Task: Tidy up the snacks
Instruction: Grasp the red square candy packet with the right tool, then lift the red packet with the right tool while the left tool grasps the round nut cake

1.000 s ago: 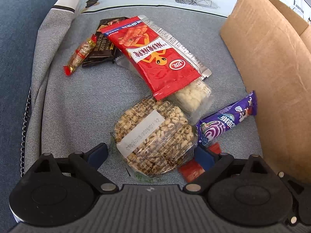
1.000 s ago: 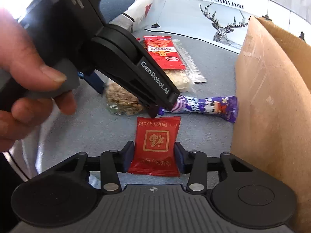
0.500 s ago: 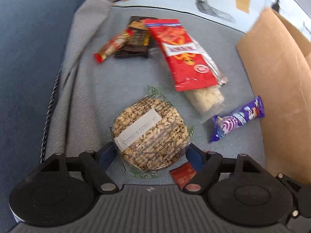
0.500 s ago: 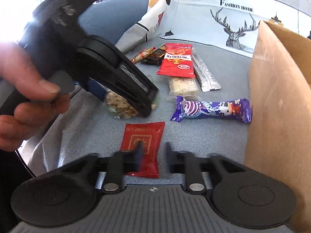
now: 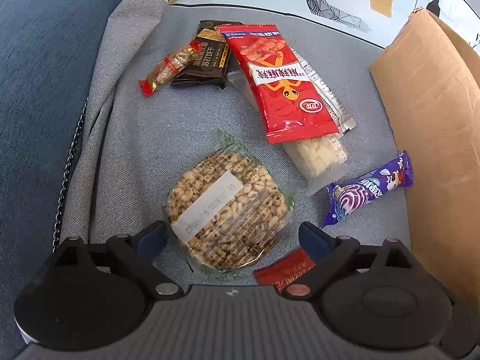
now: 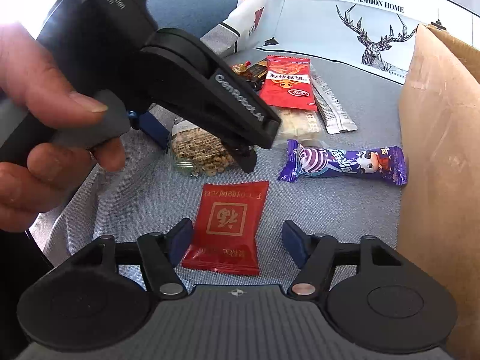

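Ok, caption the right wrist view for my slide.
Opening right gripper straddles a red sachet beside a cardboard box.

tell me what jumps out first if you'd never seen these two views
The long red snack packet stands out mid-cloth, lying over a clear pack of pale puffs. Nearer, the round puffed-grain cake sits between the left gripper's opening jaws. The small red sachet lies between the right gripper's opening jaws, beside the cardboard box.

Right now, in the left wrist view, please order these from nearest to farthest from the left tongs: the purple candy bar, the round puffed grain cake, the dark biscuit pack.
1. Round puffed grain cake: between the fingers of the open left tongs.
2. Purple candy bar: to the right, beside the cardboard box.
3. Dark biscuit pack: far end, upper left.
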`<state>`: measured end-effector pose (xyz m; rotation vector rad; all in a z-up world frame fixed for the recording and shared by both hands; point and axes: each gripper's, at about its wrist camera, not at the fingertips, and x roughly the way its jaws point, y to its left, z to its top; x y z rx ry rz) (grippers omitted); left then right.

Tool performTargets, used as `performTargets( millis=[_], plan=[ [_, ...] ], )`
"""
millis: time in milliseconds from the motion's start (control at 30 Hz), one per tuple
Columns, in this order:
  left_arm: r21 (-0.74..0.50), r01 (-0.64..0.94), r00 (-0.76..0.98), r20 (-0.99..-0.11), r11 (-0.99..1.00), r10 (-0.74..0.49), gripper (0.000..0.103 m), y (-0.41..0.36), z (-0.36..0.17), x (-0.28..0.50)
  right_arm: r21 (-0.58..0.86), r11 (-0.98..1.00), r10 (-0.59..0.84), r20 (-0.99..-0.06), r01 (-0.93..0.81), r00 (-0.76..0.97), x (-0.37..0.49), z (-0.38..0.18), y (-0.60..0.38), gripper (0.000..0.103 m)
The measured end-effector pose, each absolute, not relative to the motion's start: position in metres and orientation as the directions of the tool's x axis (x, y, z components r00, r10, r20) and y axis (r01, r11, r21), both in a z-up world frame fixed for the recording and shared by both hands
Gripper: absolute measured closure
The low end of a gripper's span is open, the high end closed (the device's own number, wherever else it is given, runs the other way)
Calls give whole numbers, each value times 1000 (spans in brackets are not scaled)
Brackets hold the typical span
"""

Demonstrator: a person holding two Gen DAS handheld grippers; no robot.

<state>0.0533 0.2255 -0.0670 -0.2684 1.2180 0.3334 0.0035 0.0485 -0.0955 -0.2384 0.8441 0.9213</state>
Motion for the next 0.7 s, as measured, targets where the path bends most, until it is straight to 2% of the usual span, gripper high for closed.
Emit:
performTargets(
  millis=[133, 300, 333, 367, 433, 700],
  plan=[
    [-15, -392, 304, -946, 920, 114, 6, 221, -71, 60, 134, 587, 602, -731, -798, 321, -1, -98, 53, 22],
    [9, -379, 297, -946, 925, 130, 6, 220, -74, 62, 47, 568, 574, -738, -822, 355, -11, -101, 60, 24],
    [8, -379, 297, -946, 925, 130, 6, 220, -74, 63, 31, 562, 571, -738, -827, 360, -13, -100, 61, 29],
    [8, -381, 298, -945, 924, 131, 6, 220, -75, 64, 29, 557, 574, -736, -830, 360, -14, -99, 61, 40],
    [6, -387, 302, -944, 922, 133, 6, 220, -74, 64, 24, 553, 580, -729, -833, 365, -15, -97, 60, 55],
    [-3, -393, 314, -940, 920, 131, 5, 222, -71, 67, 6, 576, 577, -712, -817, 401, -14, -84, 54, 58]
  ],
)
